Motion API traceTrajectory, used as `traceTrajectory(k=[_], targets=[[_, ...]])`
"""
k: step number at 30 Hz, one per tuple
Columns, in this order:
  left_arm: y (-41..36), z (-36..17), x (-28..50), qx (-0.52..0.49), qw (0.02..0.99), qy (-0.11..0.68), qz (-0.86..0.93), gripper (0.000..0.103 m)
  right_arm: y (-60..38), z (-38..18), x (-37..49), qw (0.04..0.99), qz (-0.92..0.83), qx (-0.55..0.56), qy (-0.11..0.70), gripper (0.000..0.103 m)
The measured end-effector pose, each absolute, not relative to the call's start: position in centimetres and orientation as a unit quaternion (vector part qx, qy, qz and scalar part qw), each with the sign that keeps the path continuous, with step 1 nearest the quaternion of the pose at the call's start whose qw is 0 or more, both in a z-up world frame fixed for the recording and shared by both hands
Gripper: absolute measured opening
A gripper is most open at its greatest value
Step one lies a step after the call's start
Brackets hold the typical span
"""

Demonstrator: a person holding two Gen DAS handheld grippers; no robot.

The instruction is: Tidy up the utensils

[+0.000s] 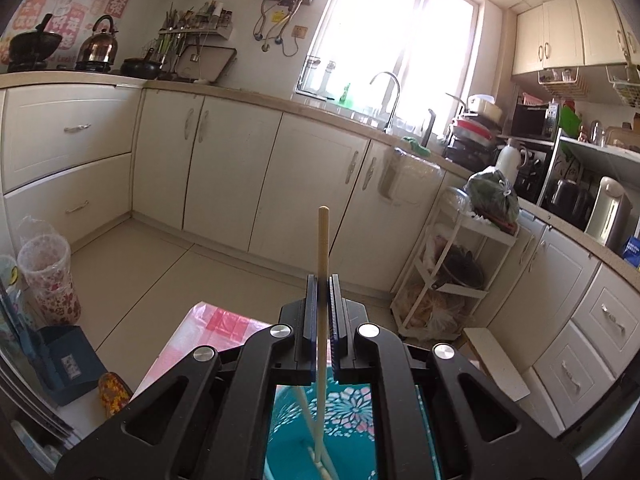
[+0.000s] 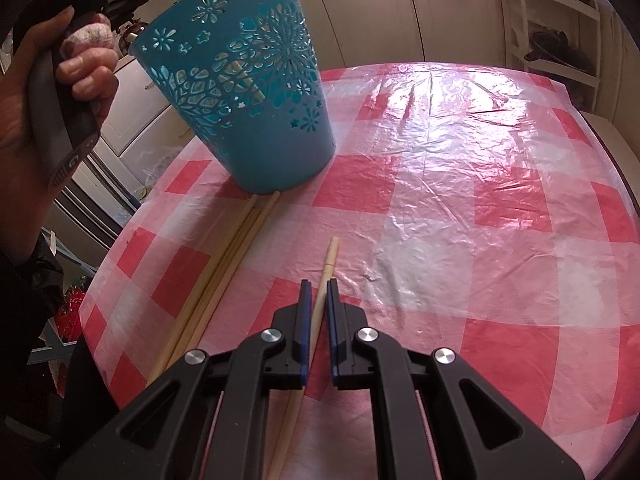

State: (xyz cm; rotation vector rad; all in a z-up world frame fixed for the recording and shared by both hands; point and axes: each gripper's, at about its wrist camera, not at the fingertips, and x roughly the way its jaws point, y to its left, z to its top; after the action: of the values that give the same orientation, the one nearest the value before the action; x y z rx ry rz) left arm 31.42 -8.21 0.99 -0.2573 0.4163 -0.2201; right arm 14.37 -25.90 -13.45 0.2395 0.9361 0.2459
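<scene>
My right gripper (image 2: 319,285) tilts steeply down at the worktop (image 2: 460,184), its jaws pinching 1 pale chopstick (image 2: 329,258) that runs from under my wrist out past the tips, its far end lying low over the red and white checked plastic cloth. Just left of these jaws, 1 loose bundle of more chopsticks (image 2: 224,264) lies on the cloth, slanting away until the far ends touch the foot of the blue bin (image 2: 248,92). That bin, a cut-out flower pattern around its wall, stands beyond and to the left of the jaws, leaning in the fisheye.

Further left and higher, my left hand (image 2: 48,92) wraps the dark handle of the other tool; 1 finger wears a cloth bandage. White lettering on the handle's end is too small to read.

My left gripper (image 1: 322,280) points only slightly down, out across the kitchen. Its jaws are pressed together on 1 chopstick (image 1: 323,240) that stands upright between the pads, its top rising above the tips, its lower end dipping into the blue bin's open mouth (image 1: 352,412) straight below the jaws, beside another stick already resting inside.

Far beyond, cream cabinets (image 1: 224,168), a tap at the window, and pink wall posters (image 1: 72,4) with characters I cannot make out.
</scene>
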Motion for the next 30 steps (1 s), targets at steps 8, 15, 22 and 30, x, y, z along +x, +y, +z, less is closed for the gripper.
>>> traceTrajectory(k=[8,15,22,30], targets=[[-8.4,-1.0,30.0,-0.067,0.958,0.259,-0.105,0.006,-26.0,-13.5,14.3,0.878,0.118,0.117,0.449,0.008],[-3.8,-0.7,24.5,-0.068,0.965,0.249,-0.056,0.055,-26.1,-13.3,14.1,0.879,0.113,0.113,0.449,0.008],[0.0,-1.6,19.7,-0.044,0.963,0.263,-0.026,0.066,-23.4,-12.8,13.7,0.885,0.085,0.036,0.456,0.022],[2.3,-5.2,16.7,-0.067,0.945,0.319,-0.036,0.068,-22.4,-13.0,13.1,0.887,0.064,0.002,0.457,0.026]])
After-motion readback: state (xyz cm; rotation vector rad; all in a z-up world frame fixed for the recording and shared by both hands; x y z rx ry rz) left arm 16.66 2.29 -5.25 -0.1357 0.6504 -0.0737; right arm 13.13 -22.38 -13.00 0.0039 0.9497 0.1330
